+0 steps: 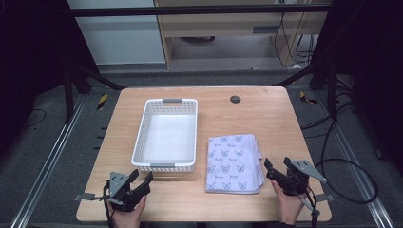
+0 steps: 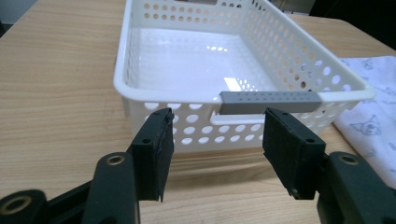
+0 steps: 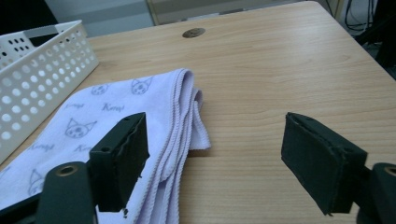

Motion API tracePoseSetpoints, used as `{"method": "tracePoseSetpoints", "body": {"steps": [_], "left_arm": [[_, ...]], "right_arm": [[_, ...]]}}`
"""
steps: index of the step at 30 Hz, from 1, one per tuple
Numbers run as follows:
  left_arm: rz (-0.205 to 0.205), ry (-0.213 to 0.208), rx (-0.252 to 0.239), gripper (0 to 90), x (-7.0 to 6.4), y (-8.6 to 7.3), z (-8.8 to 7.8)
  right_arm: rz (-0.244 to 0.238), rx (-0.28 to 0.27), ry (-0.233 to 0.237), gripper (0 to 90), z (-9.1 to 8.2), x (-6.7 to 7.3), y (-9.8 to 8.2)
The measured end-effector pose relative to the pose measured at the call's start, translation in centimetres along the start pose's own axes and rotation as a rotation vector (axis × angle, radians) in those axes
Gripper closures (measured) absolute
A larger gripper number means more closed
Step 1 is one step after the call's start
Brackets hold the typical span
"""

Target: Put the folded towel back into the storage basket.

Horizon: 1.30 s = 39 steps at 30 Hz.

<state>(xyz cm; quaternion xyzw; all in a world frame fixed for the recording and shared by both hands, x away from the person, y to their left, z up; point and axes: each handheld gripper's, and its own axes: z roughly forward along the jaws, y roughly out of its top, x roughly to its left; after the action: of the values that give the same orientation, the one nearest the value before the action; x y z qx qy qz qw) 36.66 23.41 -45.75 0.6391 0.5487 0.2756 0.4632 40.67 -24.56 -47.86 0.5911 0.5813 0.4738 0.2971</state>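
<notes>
A white perforated basket [image 1: 142, 127] with grey handles stands empty on the wooden table, left of centre. A folded pale lilac cloth [image 1: 235, 163] printed with cat faces lies flat to its right. My left gripper [image 1: 141, 178] rests open near the front left edge, just short of the basket's near wall [image 2: 233, 122]. My right gripper [image 1: 277, 165] is open at the front right, beside the cloth's right edge. In the right gripper view the cloth's [image 3: 140, 116] folded hem lies under the left jaw, and bare wood shows between the jaws.
A round dark grommet [image 1: 235, 99] sits in the table near its far edge. Cables trail on the floor to the right. Bare wood surrounds the basket [image 3: 28, 70] and cloth [image 2: 373, 116], with room along the front edge.
</notes>
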Motion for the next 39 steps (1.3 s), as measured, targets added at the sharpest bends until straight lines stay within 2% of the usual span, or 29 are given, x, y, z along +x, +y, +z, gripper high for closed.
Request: {"method": "tracePoseSetpoints", "body": {"steps": [4, 7, 12, 15, 16, 18, 31, 39], "left_arm": [[0.004, -0.01, -0.021, 43.0, -0.3, 0.4, -0.5], [-0.002, -0.028, -0.047, 44.1, -0.5, 0.8, -0.9], [0.002, -0.044, -0.048, 44.9, -0.8, 1.0, -1.0], [0.01, -0.051, -0.049, 45.2, -1.2, 1.3, -0.9], [0.021, -0.055, -0.051, 45.8, -1.6, 1.5, -0.8], [0.028, -0.059, -0.051, 46.5, -1.9, 1.7, -0.6], [0.077, -0.074, -0.055, 49.1, -3.4, 3.4, -0.5], [0.126, -0.1, -0.039, 48.8, -5.5, 4.4, 0.2]], "right_arm": [[-0.008, 0.016, 0.012, 26.1, -0.1, 0.1, -0.2], [-0.005, 0.005, 0.022, 27.8, -0.5, 0.4, -0.3], [-0.016, 0.003, 0.053, 29.8, -0.8, 1.0, 0.0], [-0.031, -0.002, 0.053, 30.1, -0.7, 1.3, 0.2], [-0.055, 0.002, 0.056, 30.1, -0.6, 1.7, 0.6], [-0.068, 0.002, 0.058, 30.1, -0.5, 1.9, 0.8], [-0.123, -0.018, 0.086, 30.2, -0.4, 3.2, 3.4], [-0.149, -0.017, 0.094, 29.5, -0.1, 3.6, 4.8]]}}
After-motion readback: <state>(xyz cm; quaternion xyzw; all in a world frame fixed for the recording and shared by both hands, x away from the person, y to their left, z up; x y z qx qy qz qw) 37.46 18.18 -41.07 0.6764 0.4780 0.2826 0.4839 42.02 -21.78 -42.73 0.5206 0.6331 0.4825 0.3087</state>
